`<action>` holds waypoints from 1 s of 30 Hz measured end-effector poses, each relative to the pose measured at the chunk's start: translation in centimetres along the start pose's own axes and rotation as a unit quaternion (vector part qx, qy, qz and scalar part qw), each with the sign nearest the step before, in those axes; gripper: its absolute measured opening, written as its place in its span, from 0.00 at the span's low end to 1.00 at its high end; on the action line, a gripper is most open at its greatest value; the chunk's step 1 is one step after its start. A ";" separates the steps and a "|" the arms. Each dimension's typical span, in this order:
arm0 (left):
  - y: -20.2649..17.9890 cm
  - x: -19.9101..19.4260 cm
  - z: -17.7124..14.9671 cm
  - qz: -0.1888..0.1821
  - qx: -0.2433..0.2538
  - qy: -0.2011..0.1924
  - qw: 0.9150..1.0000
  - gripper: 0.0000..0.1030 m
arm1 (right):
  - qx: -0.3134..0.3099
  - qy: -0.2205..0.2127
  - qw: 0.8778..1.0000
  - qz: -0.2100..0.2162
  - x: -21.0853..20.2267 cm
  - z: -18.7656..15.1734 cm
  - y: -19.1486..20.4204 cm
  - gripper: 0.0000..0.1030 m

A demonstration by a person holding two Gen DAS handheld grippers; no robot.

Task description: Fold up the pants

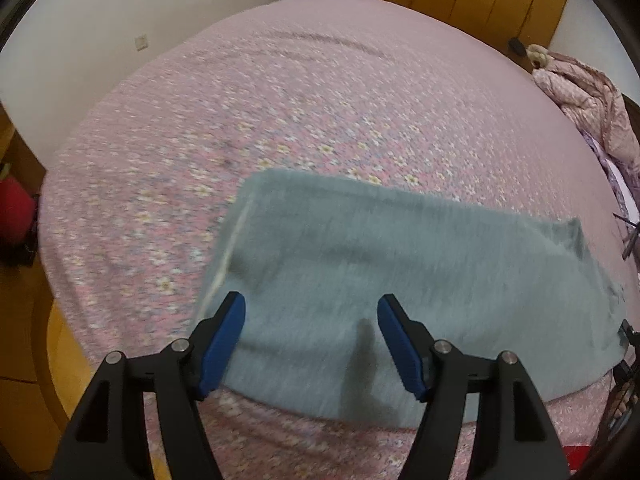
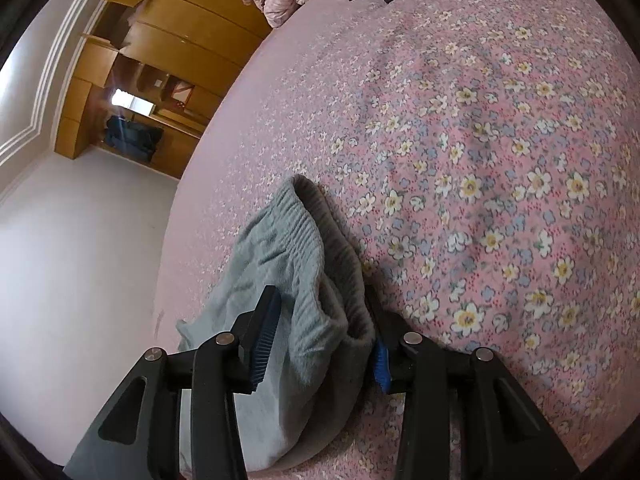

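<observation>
Pants (image 1: 400, 280) flat, long axis crosswise; waistband (image 2: 308, 232) bunched rightward.

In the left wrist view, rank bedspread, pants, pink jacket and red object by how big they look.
1. Bedspread, fills most of the view.
2. Pants, close to the camera.
3. Pink jacket and red object look about alike; both sit at the warped rim and are cut off, so I won't rank them.

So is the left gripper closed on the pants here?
No, the left gripper hovers with its jaws wide apart above the grey pants, pinching no fabric.
</observation>
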State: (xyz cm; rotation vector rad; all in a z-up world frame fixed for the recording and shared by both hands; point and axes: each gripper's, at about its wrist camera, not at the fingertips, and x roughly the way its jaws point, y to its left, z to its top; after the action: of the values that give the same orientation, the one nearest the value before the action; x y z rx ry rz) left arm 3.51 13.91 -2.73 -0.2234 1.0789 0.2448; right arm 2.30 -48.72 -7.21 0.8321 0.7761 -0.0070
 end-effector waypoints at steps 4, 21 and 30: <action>1.2 -0.8 -0.2 -0.003 -0.027 -0.003 1.000 0.70 | -0.013 -0.006 1.000 -0.009 0.3 0.7 0.7 0.41; 2.2 -1.5 -0.9 -0.012 -0.040 -0.002 0.999 0.70 | -0.207 -0.035 0.974 -0.090 -0.7 -0.3 11.6 0.21; 2.5 -1.6 -1.3 -0.017 -0.040 -0.005 0.999 0.70 | -0.114 0.006 0.990 -0.086 -0.8 0.8 6.9 0.23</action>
State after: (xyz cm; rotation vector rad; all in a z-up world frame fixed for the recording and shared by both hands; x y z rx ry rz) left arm 0.89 15.74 -2.02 -0.3110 1.0546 0.2579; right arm 4.29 -44.76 -1.84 0.5466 0.8416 -0.0652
